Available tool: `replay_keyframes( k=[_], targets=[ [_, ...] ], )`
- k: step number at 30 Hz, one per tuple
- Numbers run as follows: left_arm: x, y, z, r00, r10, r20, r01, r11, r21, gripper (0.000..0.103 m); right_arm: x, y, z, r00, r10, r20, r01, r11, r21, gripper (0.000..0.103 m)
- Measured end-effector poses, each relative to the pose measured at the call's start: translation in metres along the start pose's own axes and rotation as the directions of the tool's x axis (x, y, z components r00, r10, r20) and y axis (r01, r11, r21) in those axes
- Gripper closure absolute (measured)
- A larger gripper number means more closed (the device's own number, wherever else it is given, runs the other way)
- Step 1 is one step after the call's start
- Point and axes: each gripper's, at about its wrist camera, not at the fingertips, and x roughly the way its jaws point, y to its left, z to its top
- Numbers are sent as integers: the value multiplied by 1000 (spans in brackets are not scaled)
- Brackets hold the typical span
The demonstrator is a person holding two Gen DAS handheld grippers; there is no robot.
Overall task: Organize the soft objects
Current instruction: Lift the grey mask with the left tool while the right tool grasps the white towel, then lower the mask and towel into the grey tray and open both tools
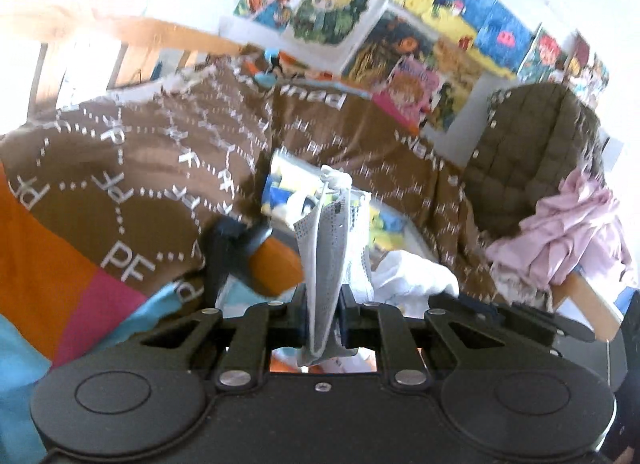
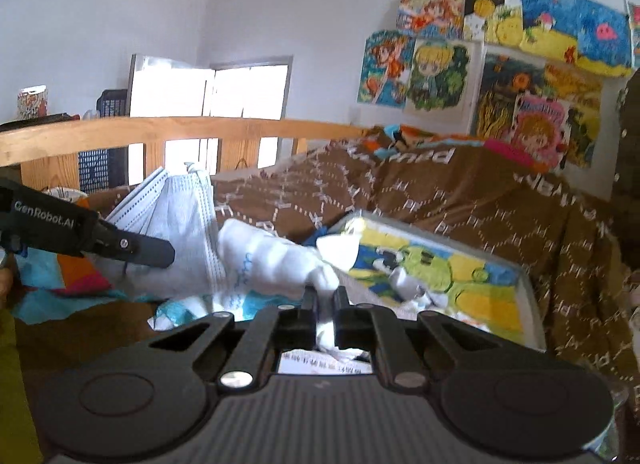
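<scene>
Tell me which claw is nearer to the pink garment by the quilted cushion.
Likely the left. The left claw, shut on a face mask, has the pink garment to its right. The right claw, shut on a white sock, does not show it.

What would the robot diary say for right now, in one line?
left gripper: shut on face mask, held up | right gripper: shut on white sock | below: brown blanket, picture box

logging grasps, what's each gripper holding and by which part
The left gripper pinches a face mask near its lower end. The right gripper pinches a white sock at one end.
</scene>
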Motion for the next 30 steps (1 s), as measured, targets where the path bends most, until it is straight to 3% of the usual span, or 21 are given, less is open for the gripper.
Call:
replay_keyframes(
  k=[10,18,24,30],
  targets=[
    [-25,-8,5,987,-61,146,58,998,21,88,-32,-9,15,988,-79,134,74,996,44,95],
    [-28,-11,5,981,-47,186,41,999,36,88,-44,-22,24,970,-132,206,117,990,82,95],
    [-9,-15,16,981,-50,188,44,998,36,87,-38,-34,32,958,-158,238,131,983,128,95],
    [27,-31,32,977,-83,198,60,991,116,87,-18,-58,39,951,-186,246,141,972,189,95]
  ],
)
